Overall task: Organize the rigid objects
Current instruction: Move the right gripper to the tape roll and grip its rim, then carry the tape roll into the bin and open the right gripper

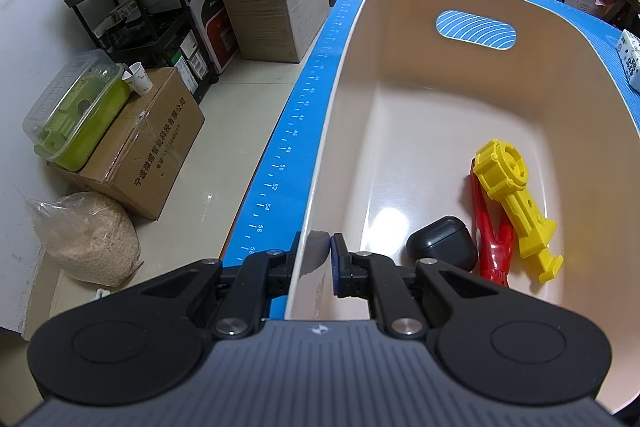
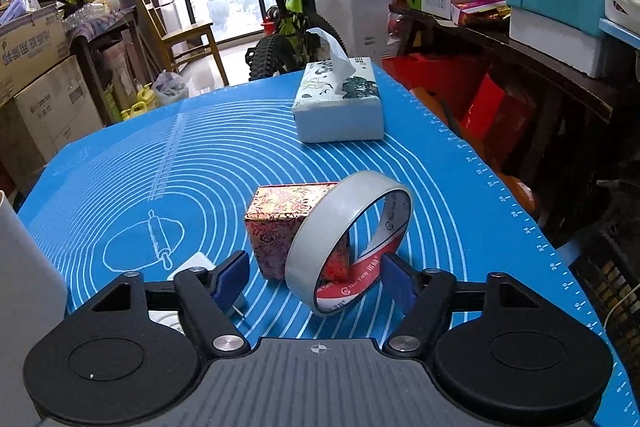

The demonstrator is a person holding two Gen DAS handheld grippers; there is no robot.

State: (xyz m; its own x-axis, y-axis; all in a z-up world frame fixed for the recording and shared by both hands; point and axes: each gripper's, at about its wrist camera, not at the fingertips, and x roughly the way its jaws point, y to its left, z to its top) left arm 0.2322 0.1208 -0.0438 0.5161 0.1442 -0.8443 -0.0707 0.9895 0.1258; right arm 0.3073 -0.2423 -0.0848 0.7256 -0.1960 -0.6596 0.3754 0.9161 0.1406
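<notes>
So the left gripper (image 1: 316,263) is clamped onto the near rim of the beige plastic bin (image 1: 400,39), one of its fingers (image 1: 340,267) inside the wall and the other outside, squeezed down narrow on that thin wall. The bin sits along the left edge of the table, on the blue baking mat (image 1: 292,147) with the ruler marks. Inside it, down by the near end on the right, there's a dark earbud case (image 1: 440,241), a red plastic toy piece (image 1: 490,239) and a yellow plastic toy piece (image 1: 516,203) lying partly over the red one. The case is right beside the red piece, basically touching.

Over on the right wrist view, the right gripper (image 2: 316,279) has its fingers standing moderately wide, either side of a roll of tape (image 2: 344,243) that's standing on its edge, tilted. The right finger looks close to or at the roll's side, the left one is clearly apart from it, so nothing's gripped. The roll leans against a small red patterned box (image 2: 288,219) just behind it. A small white thing (image 2: 192,265) pokes out by the left finger, can't tell what it is. Further back toward the far edge of the table sits a tissue box (image 2: 340,107) with a tissue sticking up.
</notes>
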